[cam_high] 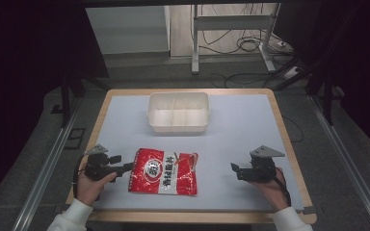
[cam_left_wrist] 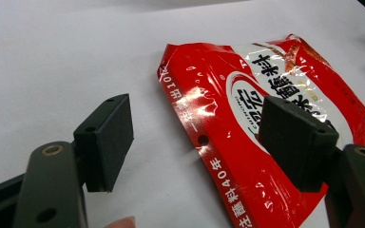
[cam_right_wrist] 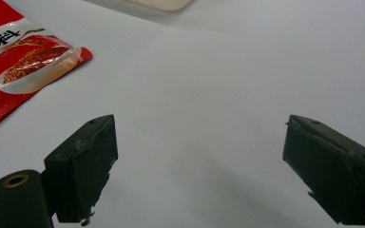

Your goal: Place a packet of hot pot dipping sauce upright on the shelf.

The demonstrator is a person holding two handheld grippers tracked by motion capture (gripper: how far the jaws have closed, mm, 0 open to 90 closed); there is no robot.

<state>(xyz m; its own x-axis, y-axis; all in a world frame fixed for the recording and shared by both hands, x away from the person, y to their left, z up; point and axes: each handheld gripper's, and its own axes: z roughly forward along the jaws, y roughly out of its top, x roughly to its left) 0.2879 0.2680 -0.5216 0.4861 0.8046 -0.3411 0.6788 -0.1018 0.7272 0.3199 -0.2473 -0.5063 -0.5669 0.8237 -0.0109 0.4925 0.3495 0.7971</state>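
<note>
Red packet [cam_high: 163, 172] on pale table mat [cam_high: 241, 139]

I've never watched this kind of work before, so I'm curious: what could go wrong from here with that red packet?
1. The red seasoning packet lies flat on the mat; the open left hand-held gripper straddles its edge and might just push it along instead of pinching it.
2. The foil looks glossy, so it could slip out if lifted toward the white divided bin.
</note>
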